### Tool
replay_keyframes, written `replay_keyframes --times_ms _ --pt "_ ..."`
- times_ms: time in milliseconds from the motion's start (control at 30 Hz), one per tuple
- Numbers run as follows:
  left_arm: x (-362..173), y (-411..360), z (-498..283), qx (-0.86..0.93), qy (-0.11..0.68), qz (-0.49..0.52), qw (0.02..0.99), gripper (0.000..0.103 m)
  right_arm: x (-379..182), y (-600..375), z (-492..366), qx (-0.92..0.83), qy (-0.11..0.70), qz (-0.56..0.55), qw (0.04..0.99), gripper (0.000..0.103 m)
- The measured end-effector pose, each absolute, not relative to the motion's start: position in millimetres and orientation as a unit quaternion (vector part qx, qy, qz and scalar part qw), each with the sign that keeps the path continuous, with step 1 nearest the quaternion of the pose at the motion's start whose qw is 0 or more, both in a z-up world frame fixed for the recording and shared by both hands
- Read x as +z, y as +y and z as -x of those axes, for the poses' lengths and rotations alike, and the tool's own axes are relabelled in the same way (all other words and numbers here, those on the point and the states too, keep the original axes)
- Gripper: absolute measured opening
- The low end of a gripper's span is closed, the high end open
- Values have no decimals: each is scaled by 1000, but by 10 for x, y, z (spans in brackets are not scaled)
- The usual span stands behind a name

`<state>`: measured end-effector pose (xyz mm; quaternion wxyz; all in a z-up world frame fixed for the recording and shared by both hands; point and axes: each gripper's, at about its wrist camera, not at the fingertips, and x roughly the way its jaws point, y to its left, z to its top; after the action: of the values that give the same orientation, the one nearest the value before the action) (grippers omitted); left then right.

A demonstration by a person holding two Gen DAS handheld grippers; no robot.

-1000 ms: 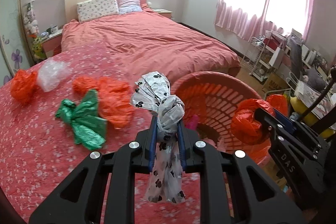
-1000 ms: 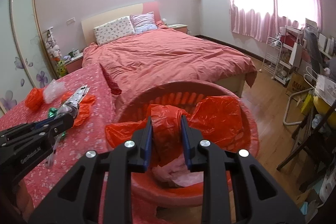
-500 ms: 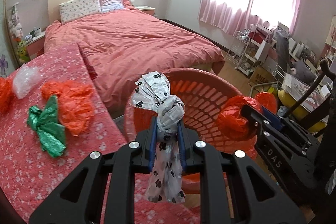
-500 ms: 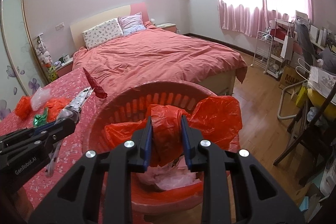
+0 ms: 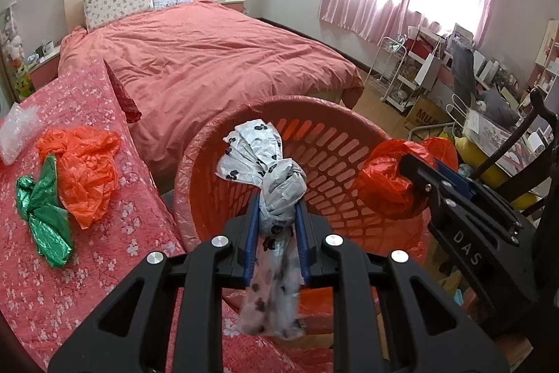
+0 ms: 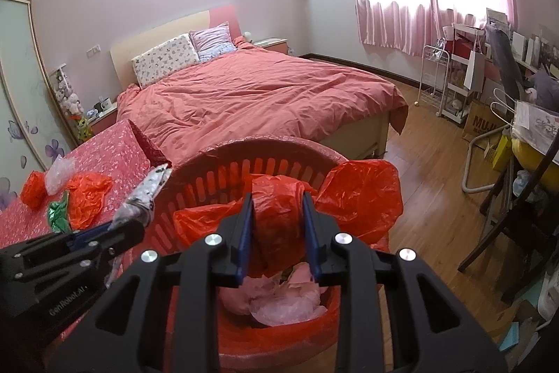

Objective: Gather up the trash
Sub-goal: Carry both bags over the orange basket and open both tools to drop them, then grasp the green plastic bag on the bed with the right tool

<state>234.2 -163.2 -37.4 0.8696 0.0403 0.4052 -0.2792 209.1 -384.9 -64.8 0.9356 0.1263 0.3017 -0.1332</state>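
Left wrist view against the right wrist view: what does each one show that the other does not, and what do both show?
Only the left wrist view shows the spotted white bag pinched in the left gripper, hanging below the fingers.

Only the right wrist view shows pink trash at the basket's bottom, with the red bag between the right gripper fingers, whose jaws have just been opening.

Both show the red basket, the bed, and the orange and green bags left on the table.

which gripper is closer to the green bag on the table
Left. The left gripper, holding a spotted bag, is beside the green bag; the right gripper is over the basket, farther away.
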Motion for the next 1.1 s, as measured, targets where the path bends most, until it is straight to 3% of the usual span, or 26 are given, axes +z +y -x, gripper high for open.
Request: replay_keyframes --times_ms 333,500,633,767,1100 --pt "-452 -1601 -2368 -277 420 -37 863 34 -695 -3908 -2116 -133 305 -137 933 33" --pt "-438 -1547 -2369 -265 418 -36 868 37 -692 -3906 -2102 -140 302 -133 934 44" --pt "-385 -1376 -2396 -245 409 -29 878 42 -663 -3879 -2095 -140 300 -126 935 48" --pt "-346 -1171 -2430 -225 400 -25 888 43 -615 -3763 -2113 -133 300 -111 938 53" --pt "-295 -283 -2531 -131 386 -5 913 43 -517 -2935 -2339 -56 314 -62 946 53"
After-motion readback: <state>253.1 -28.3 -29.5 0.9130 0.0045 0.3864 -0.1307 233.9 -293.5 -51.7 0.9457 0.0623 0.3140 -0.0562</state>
